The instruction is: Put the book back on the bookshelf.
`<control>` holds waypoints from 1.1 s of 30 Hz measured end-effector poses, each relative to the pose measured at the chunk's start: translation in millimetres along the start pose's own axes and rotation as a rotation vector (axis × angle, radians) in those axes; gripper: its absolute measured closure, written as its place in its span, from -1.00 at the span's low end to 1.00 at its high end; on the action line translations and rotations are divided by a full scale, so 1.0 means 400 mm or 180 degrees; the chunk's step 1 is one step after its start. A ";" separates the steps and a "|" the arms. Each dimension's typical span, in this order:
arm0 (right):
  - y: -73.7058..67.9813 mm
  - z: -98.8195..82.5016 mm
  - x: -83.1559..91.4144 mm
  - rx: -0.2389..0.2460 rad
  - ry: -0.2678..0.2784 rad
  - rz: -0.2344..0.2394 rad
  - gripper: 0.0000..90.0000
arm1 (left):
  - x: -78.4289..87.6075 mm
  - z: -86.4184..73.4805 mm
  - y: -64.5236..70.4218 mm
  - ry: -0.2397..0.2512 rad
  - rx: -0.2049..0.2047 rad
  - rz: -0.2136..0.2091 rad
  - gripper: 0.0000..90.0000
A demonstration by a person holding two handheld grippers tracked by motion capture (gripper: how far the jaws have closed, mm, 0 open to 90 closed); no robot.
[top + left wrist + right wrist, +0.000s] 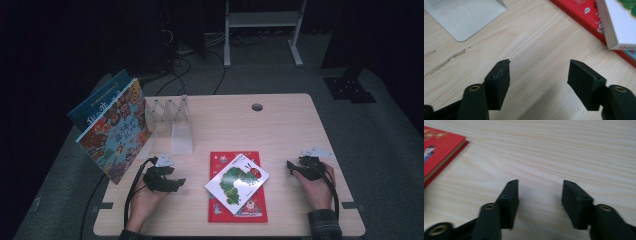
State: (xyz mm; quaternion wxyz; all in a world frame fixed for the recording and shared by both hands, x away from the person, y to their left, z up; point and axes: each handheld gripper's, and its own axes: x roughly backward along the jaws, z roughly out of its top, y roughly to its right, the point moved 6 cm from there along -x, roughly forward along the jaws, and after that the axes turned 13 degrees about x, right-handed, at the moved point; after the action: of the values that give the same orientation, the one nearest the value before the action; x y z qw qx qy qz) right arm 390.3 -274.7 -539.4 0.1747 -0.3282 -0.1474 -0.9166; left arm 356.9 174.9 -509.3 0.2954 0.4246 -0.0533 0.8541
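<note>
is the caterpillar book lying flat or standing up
Lying flat. The caterpillar book rests cover up, skewed, on top of the red book, which also lies flat on the table.

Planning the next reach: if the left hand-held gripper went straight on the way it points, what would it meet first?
Probably the red book, with the white caterpillar book on top. The left hand-held gripper is open, bare table ahead; depth is unclear.

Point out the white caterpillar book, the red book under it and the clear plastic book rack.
white caterpillar book [237, 181], high view, on its green caterpillar picture.
red book [249, 209], high view, on its bare lower cover.
clear plastic book rack [181, 135], high view, on its front divider.
</note>
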 end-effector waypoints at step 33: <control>-0.244 0.000 0.151 0.0529 0.0297 0.1323 0.99 | -0.073 -0.040 -0.011 0.0220 -0.0242 -0.0147 -1.00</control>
State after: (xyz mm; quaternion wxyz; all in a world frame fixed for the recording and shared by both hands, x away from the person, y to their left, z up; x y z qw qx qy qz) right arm 305.7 -200.8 -515.1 0.3928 -0.2931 -0.1434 -0.8598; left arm 361.8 170.5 -542.1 0.3327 0.3845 -0.0656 0.8586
